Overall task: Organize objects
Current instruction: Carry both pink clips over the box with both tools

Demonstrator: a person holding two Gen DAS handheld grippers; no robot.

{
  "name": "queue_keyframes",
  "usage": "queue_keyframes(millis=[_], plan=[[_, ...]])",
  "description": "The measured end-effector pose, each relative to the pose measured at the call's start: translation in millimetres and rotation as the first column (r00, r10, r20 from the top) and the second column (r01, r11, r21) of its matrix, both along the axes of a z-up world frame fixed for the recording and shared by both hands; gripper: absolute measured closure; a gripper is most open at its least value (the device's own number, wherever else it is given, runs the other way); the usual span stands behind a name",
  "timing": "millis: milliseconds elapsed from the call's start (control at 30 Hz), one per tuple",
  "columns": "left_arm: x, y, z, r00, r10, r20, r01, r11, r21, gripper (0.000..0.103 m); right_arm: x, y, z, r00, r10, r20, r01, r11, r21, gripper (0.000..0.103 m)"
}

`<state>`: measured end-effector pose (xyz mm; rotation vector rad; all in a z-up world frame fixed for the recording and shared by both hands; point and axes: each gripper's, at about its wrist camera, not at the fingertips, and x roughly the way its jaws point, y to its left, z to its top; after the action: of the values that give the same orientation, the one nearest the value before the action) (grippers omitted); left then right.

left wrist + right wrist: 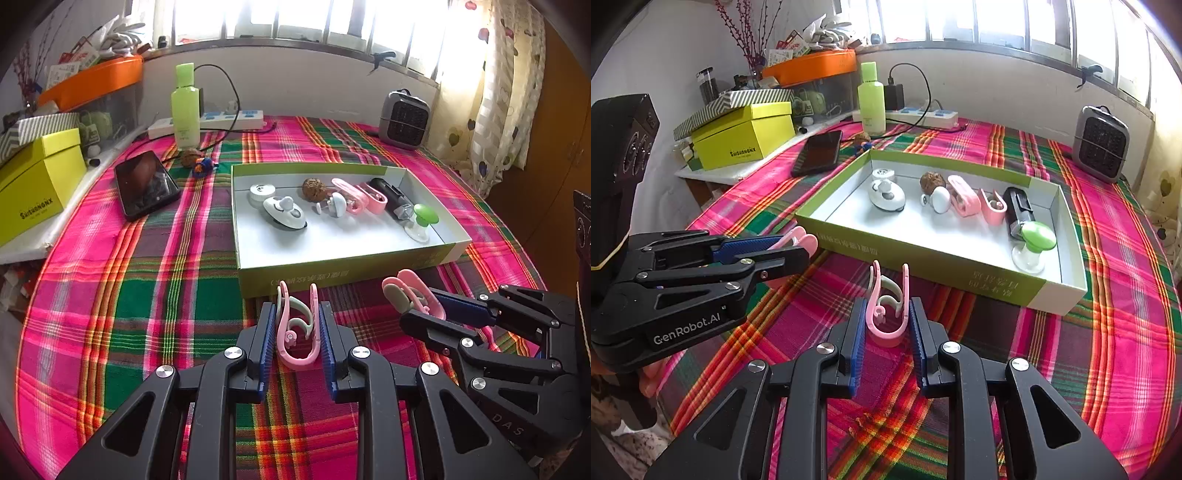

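1. Left wrist view, nearest: the left tongs point(297, 334) are closed on a pink clip point(295, 328), its closed loop end pinched between the ribbed blue pads and its prongs pointing away toward the box. The grip on the loop probably leaves the prongs free to go in first.
2. Right wrist view: the right tongs point(886, 321) are closed on a second pink clip point(888, 306) in the same way. Both clips look like smooth, springy plastic, with pale grey-green curls inside the pink loop.
3. Both pairs of tongs hover side by side just short of the near wall of the box point(369, 267), above the plaid cloth point(147, 295) on the worktop, apparently ready to carry the clips over the rim.
4. The box is a shallow cardboard tray, green outside and white inside. It already holds a row of small things: two pink clips point(360, 195), a rough brown nut point(314, 189), a round white case point(284, 213), a black block point(388, 194) and a green-capped knob point(423, 219).
5. The front of the tray floor is bare, so there seems to be room.
6. Farther off, outside the box, lie a glossy phone point(146, 182), another nut point(190, 154), a green bottle point(184, 107) and a small heater point(404, 118).
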<state>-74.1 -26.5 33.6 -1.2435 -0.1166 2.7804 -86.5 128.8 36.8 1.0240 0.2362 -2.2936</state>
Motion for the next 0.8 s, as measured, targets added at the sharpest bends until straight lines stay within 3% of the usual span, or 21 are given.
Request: queue_keyframes(millis=[800], plan=[[-21.3, -0.1, 19.3, 1.000, -0.015, -0.021, 0.016, 1.000, 0.022, 0.082, -18.9, 6.5, 16.2, 0.999, -0.037, -0.025, 0.036, 0.999, -0.019, 0.080]])
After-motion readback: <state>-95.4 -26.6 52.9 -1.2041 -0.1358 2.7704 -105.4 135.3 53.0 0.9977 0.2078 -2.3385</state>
